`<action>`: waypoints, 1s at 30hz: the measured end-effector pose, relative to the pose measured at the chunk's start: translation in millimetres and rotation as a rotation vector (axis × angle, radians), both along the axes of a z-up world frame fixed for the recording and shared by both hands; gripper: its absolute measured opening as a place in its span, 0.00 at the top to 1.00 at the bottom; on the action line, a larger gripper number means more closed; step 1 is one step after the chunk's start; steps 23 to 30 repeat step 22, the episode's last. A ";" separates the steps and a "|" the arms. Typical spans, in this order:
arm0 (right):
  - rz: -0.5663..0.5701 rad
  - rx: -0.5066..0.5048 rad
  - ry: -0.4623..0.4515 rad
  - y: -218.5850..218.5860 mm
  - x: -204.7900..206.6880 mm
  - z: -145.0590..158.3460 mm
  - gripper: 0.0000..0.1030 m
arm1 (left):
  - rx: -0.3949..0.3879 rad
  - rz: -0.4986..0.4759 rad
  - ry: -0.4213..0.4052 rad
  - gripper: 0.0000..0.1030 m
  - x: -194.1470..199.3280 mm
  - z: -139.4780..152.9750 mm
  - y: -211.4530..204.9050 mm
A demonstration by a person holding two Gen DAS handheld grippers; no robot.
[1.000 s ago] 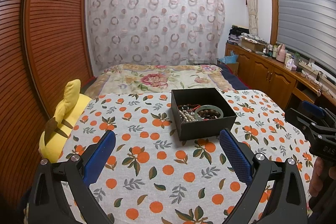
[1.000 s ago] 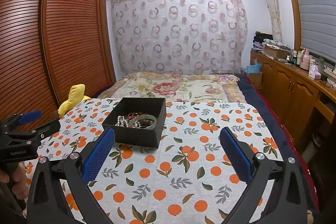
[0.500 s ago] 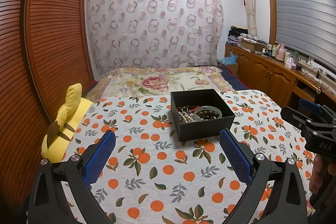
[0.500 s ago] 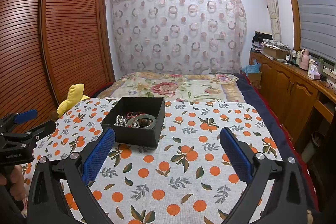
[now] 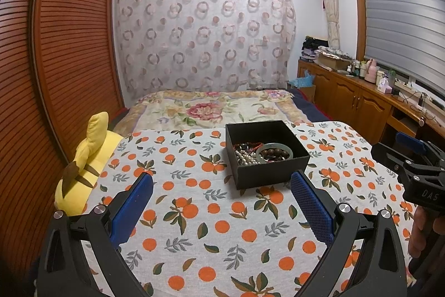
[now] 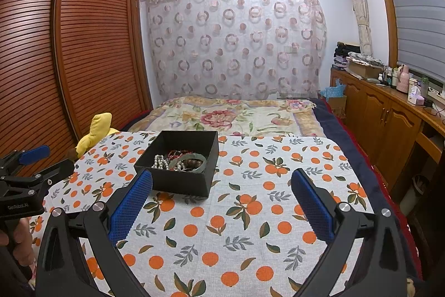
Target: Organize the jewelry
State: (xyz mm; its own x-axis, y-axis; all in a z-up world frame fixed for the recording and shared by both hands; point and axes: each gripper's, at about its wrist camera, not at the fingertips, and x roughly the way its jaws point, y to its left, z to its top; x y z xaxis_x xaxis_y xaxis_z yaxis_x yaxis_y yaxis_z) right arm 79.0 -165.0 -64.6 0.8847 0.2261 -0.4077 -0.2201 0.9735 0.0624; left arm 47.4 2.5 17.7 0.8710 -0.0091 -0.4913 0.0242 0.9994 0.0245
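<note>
A black open box (image 5: 271, 176) stands on the orange-print tablecloth (image 5: 211, 227); it also shows in the right wrist view (image 6: 180, 180). Inside lie a green bangle (image 5: 274, 149), a white pearl string (image 5: 246, 157), brown beads (image 5: 274, 155) and a red strand (image 5: 251, 144). The same bangle (image 6: 187, 161) and pearls (image 6: 159, 161) show in the right wrist view. My left gripper (image 5: 222, 202) is open and empty, short of the box. My right gripper (image 6: 222, 199) is open and empty, right of the box; it shows at the edge of the left wrist view (image 5: 411, 157).
A yellow plush toy (image 5: 83, 166) lies at the table's left edge. A bed with a floral cover (image 5: 211, 110) stands behind the table. A wooden sideboard (image 6: 389, 116) with bottles runs along the right wall. A slatted wardrobe (image 6: 69, 60) fills the left.
Both grippers have risen and drawn back slightly, so the box sits a little lower and farther in both views. Jaws stay open.
</note>
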 end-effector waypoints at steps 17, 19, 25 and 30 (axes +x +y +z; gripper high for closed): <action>0.001 0.000 0.000 0.4 0.0 -0.7 0.02 | -0.005 -0.003 0.000 0.07 2.5 3.5 -3.9; -0.001 0.000 -0.001 0.5 -0.1 -0.7 0.02 | -0.001 -0.001 0.002 0.07 1.7 2.3 -3.0; 0.000 0.002 -0.001 0.7 -0.2 -1.2 0.02 | -0.002 -0.004 0.001 0.07 3.2 3.9 -5.0; 0.000 0.002 -0.001 0.7 -0.2 -1.2 0.02 | -0.002 -0.004 0.001 0.07 3.2 3.9 -5.0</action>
